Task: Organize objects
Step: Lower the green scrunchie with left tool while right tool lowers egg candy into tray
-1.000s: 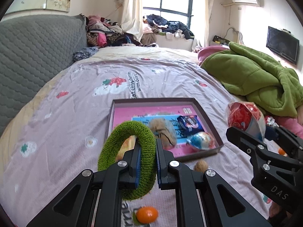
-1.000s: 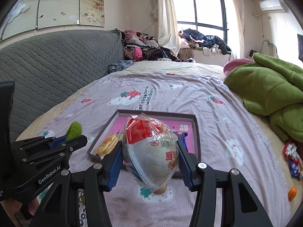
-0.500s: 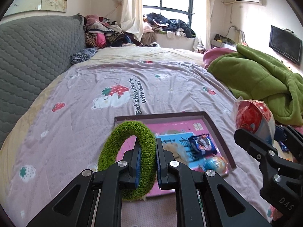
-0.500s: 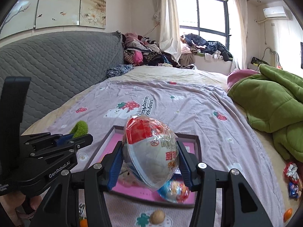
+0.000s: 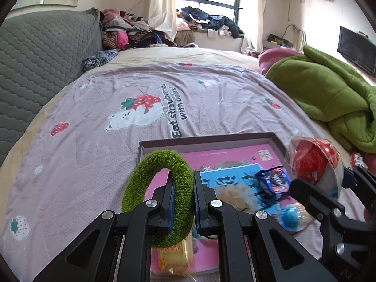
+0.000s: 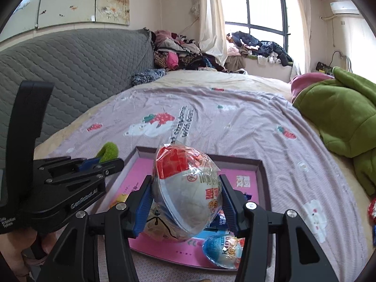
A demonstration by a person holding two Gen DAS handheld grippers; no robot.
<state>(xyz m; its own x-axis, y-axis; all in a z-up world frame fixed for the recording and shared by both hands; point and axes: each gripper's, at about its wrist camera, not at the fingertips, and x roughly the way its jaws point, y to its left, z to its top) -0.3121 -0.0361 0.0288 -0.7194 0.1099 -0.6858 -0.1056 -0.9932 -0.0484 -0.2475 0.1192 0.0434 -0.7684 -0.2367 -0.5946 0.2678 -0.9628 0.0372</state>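
1. Since the earlier frames both tools have travelled forward over the bed [image 5: 211,98] and sunk a little. The tray [image 5: 206,141] now sits right under them, and the orange ball once seen near the tray's near edge has dropped out of view.
2. The left tool [image 5: 183,195] is clamped on the green ring [image 5: 141,183], pinching its right-hand side with the jaws almost together. The ring stands upright above the tray's left half.
3. The right tool [image 6: 186,197] is clamped around the wrapped snack bowl [image 6: 188,188], jaws about half apart. The bowl is tilted and hangs above the middle of the tray.
4. Already in the tray: a yellow packet [image 5: 176,256] at the near left, a tan soft toy [image 5: 235,197] in the centre, a dark snack pack [image 5: 272,183] to the right and a blue wrapped egg [image 6: 223,249] at the near right corner.
5. To do this step well, lower each load onto bare pink tray floor. The far strip behind the toy looks freest.
6. Release only once the load rests; the round bowl would likely roll onto the egg.
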